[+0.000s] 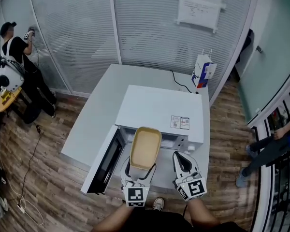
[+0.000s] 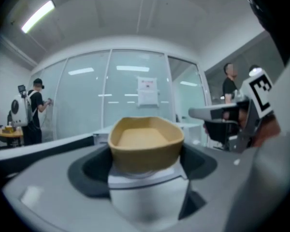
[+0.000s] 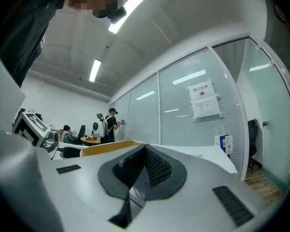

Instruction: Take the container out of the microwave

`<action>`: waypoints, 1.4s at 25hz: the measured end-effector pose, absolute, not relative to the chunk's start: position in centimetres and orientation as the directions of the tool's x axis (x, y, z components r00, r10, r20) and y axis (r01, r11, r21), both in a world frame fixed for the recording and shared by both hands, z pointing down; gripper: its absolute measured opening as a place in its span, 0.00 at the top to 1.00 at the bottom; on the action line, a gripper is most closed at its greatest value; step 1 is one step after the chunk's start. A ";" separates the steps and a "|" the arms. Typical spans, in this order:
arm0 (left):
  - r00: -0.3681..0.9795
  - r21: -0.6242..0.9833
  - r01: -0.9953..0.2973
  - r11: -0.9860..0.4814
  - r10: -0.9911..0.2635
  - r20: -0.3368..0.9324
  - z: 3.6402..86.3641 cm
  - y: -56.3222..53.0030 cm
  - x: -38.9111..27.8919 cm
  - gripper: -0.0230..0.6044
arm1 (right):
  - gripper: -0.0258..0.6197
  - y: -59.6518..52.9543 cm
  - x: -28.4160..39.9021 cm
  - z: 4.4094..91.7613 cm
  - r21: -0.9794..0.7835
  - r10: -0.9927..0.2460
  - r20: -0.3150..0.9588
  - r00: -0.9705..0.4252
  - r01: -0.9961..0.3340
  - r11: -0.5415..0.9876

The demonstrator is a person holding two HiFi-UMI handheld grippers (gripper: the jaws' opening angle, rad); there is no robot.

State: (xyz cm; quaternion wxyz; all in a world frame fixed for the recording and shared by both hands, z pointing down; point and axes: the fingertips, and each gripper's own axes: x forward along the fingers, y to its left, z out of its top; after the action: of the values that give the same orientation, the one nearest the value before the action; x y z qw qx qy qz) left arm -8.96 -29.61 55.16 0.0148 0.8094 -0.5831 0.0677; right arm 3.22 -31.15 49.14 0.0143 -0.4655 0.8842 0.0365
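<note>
A tan oblong container [image 1: 145, 146] hangs in the air in front of the white microwave [image 1: 159, 108], above its open mouth. My left gripper [image 1: 139, 169] is shut on the container's near end. In the left gripper view the container [image 2: 146, 141] sits wide between the jaws and looks empty. The microwave door [image 1: 104, 166] swings out to the lower left. My right gripper [image 1: 181, 159] is beside the container on its right, shut and holding nothing. In the right gripper view the pads [image 3: 152, 166] meet, and the container's rim [image 3: 111, 147] shows at the left.
The microwave stands on a white table [image 1: 101, 110] against a glass wall with blinds. A white and blue paper bag [image 1: 203, 71] stands at the table's far right corner. One person [image 1: 17, 47] stands at the far left, another [image 1: 275, 144] at the right edge. The floor is wood.
</note>
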 end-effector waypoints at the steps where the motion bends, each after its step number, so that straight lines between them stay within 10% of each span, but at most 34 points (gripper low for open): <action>1: 0.310 -0.057 -0.947 -0.317 -0.944 0.114 54.6 -29.9 -9.0 0.26 | 0.96 -31.2 3.2 48.8 0.056 -0.820 -0.066 -0.568 -0.823 0.565; 35: 0.337 -0.068 -0.940 -0.334 -0.940 -0.053 46.9 -35.3 -7.8 0.25 | 0.96 -33.2 5.2 40.9 0.186 -0.850 -0.201 -0.487 -0.871 0.455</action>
State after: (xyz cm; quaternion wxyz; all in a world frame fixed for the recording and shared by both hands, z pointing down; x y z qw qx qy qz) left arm -7.81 -35.34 46.95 -0.0432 0.8166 -0.5756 -0.0021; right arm 5.16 -33.20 40.92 0.0397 -0.5047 0.8522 0.1324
